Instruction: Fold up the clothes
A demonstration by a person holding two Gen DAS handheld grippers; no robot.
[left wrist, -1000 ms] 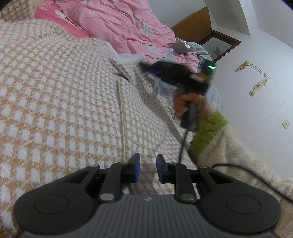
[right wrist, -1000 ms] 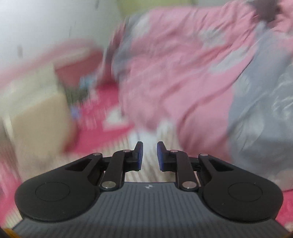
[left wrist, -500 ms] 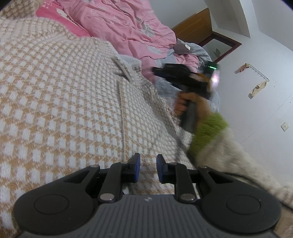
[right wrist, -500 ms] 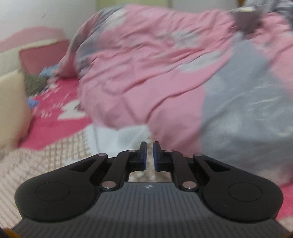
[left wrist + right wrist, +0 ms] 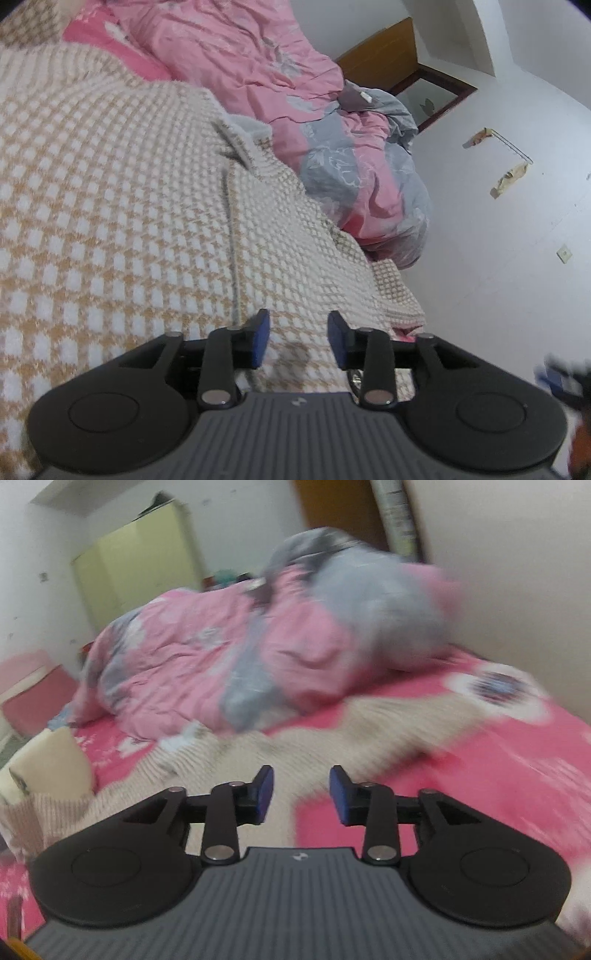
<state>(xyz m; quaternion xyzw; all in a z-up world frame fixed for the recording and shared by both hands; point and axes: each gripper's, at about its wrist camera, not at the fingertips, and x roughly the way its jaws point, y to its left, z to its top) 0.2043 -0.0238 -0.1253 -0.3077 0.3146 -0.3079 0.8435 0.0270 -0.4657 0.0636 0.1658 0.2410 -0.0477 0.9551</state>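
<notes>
Evidently between folds: the tan-and-white checked knit garment (image 5: 155,206) lies spread on the pink bed sheet (image 5: 480,775) beside the crumpled pink-grey quilt (image 5: 332,147); left gripper (image 5: 298,341) and right gripper (image 5: 302,795), jaws just opened partway, grip nothing; next, I judge, each needs an edge to pinch.

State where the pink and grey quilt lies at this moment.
In the left wrist view the pink and grey quilt is heaped at upper centre, beyond the checked garment, against the white wall.
</notes>
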